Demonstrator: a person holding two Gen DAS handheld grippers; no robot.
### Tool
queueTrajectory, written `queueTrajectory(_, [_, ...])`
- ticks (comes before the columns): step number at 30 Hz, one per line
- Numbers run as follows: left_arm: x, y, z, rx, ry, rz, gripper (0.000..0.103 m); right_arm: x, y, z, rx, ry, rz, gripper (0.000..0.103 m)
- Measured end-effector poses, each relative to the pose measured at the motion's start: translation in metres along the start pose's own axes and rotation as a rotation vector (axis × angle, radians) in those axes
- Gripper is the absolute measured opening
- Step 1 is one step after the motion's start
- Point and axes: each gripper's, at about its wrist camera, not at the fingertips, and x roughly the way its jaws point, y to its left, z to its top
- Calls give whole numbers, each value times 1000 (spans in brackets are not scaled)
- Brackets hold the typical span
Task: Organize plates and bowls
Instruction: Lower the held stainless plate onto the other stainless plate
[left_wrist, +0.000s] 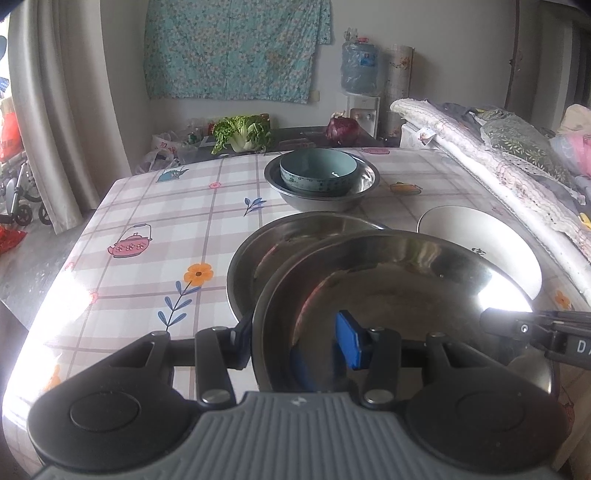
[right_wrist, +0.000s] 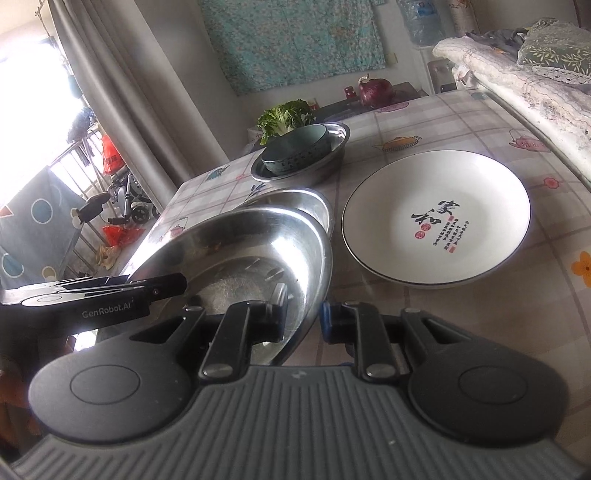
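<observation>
A shallow steel dish (left_wrist: 406, 288) is held tilted between both grippers above the checked tablecloth. My left gripper (left_wrist: 295, 343) is shut on its left rim, with the blue pad inside the dish. My right gripper (right_wrist: 303, 317) is shut on the opposite rim of that dish (right_wrist: 240, 258), and the left gripper's finger (right_wrist: 159, 288) shows at the dish's far side. A second steel dish (left_wrist: 295, 232) (right_wrist: 295, 201) lies on the table just behind and partly under the held one. A white plate (right_wrist: 436, 218) with painted characters lies to the right. Further back a blue-green bowl (left_wrist: 317, 171) sits in a steel basin (left_wrist: 365, 184).
The table (left_wrist: 166, 221) drops off at its left and far edges. Folded bedding (left_wrist: 498, 147) runs along the right side. Leafy greens (left_wrist: 242, 134) and a purple cabbage (left_wrist: 341, 129) sit on a dark surface beyond the table. A water dispenser (left_wrist: 360, 74) stands by the wall.
</observation>
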Motion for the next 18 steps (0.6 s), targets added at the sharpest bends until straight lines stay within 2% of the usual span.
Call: queueTrajectory(18, [25,11,6,-28,54,24,46,33,5,16,-17,70,-5,25])
